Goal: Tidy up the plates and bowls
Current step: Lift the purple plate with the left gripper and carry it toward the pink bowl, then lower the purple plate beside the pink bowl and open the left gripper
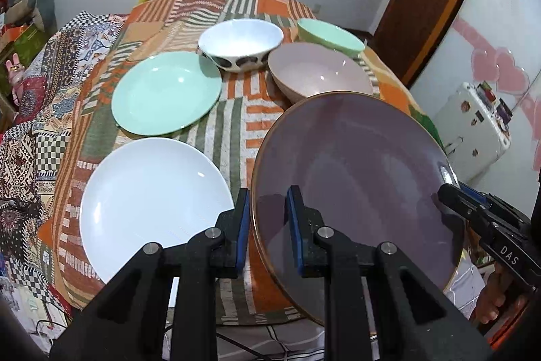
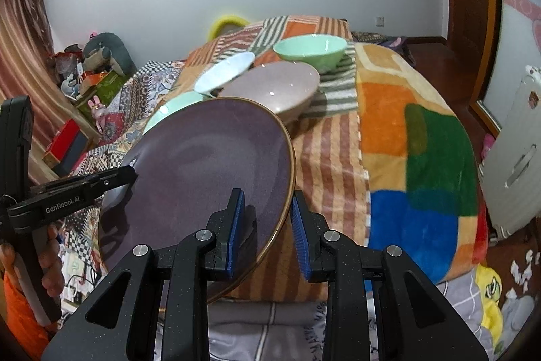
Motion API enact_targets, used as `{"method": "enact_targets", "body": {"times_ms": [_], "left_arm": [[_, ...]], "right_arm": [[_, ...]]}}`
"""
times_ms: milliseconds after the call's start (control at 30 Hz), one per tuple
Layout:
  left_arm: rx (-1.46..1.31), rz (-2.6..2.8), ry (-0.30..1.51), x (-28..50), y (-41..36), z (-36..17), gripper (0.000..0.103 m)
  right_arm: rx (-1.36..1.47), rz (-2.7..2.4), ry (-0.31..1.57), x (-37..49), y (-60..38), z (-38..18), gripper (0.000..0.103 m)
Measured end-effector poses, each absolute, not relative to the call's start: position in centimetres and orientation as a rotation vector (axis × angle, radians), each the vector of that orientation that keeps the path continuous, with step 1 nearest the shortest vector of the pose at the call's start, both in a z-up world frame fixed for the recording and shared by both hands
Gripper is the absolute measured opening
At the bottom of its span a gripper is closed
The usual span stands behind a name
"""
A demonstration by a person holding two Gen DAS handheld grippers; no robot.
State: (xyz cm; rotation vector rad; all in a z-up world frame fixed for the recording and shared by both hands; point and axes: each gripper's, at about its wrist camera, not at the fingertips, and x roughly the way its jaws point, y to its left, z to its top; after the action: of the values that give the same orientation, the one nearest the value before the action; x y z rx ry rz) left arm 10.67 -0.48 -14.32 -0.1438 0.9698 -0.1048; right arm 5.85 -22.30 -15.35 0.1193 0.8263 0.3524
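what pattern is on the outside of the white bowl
Large dark blotches on white, seen on the white bowl; the left wrist view shows it best.

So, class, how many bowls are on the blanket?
3: a spotted white bowl at the back, a green bowl to its right, a pink bowl nearest the purple plate.

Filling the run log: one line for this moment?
left gripper: shut on purple plate | right gripper: shut on purple plate | plate: lifted, tilted
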Motion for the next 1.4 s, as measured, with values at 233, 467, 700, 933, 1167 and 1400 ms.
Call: {"method": "enact_targets", "body": {"times_ms": [233,467,700,933,1167,1400], "left_arm": [[-0.143,-0.123,1.047,11.9,-1.5,-16.6,0.021],[-0.134,-0.123,1.104,13.5,-2.1,-18.7,0.021],[-0.147,-0.119,1.147,15.1,-1.8,-20.5,0.021],[-0.159,-0.115,1.170,16.3,-1.4,-21.8,0.022],[-0.144,-0.122,1.175,16.8,-1.6,-22.2,0.022],[-0.124,-0.122,1.170,16.5,-1.9,-22.3,0.022]], "right_arm": [[0.142,0.332,0.873,6.2,-23.2,-16.7,0.025],[0.153,0.319,0.924,7.1,-23.6,-18.1,0.025],[0.159,0.317,0.961,8.0,-23.4,-19.1,0.025],[0.162,0.316,0.985,9.1,-23.3,-19.7,0.025],[0.164,0.313,0.996,9.8,-23.5,-19.9,0.025],[0.150,0.308,1.008,9.9,-23.2,-20.2,0.028]]}}
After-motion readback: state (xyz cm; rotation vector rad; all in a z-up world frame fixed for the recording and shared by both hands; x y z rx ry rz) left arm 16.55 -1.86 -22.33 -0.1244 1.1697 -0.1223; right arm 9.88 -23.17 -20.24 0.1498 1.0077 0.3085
